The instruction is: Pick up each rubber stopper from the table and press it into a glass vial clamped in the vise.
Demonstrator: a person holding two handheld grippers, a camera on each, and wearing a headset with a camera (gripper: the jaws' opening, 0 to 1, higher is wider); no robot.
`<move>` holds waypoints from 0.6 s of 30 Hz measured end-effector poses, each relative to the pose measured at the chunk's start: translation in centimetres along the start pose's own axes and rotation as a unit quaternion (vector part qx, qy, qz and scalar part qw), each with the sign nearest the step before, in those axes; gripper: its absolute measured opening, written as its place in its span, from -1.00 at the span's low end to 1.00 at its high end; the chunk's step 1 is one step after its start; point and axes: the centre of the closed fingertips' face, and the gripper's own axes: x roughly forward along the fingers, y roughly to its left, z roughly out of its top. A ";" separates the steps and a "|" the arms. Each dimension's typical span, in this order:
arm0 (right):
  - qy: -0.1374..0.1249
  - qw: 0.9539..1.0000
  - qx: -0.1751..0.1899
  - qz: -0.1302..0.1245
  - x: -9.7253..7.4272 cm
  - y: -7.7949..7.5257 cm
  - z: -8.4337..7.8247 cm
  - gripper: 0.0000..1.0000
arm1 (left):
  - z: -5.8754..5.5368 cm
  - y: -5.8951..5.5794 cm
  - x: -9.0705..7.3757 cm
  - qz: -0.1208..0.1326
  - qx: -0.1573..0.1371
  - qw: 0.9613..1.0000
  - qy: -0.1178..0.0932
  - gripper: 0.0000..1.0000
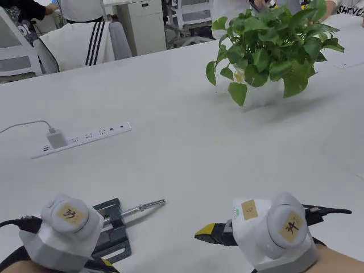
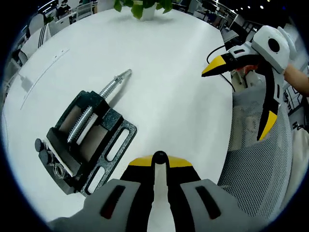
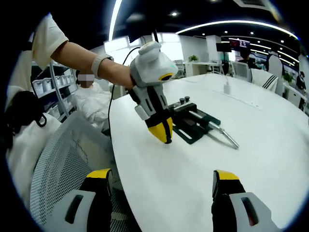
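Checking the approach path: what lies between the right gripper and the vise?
Bare white table, plain in the head view: nothing lies between the right gripper and the vise.

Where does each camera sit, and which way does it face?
Head view: above the table edge, looking forward and down; left gripper and right gripper at bottom.
Left gripper view: low, facing across the table past the vise; own fingers shut.
Right gripper view: facing the left gripper and the person's arm; own fingers open.
Shared: all three show the vise.
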 end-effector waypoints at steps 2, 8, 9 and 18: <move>-0.001 1.000 -0.008 0.005 0.4 0.3 0.8 0.68 | 0.1 0.3 -1.1 0.002 -0.006 0.999 -0.033 -0.90; -0.013 0.999 -0.031 0.019 1.4 1.3 3.4 0.67 | -0.5 1.2 -4.2 0.014 -0.052 0.995 -0.086 -0.90; -0.016 0.999 -0.034 0.021 1.6 1.5 3.8 0.67 | -0.5 1.3 -4.7 0.011 -0.060 0.994 -0.093 -0.90; -0.045 0.997 -0.046 0.042 3.5 3.5 7.2 0.65 | -0.4 1.4 -8.5 -0.006 -0.131 0.978 -0.164 -0.90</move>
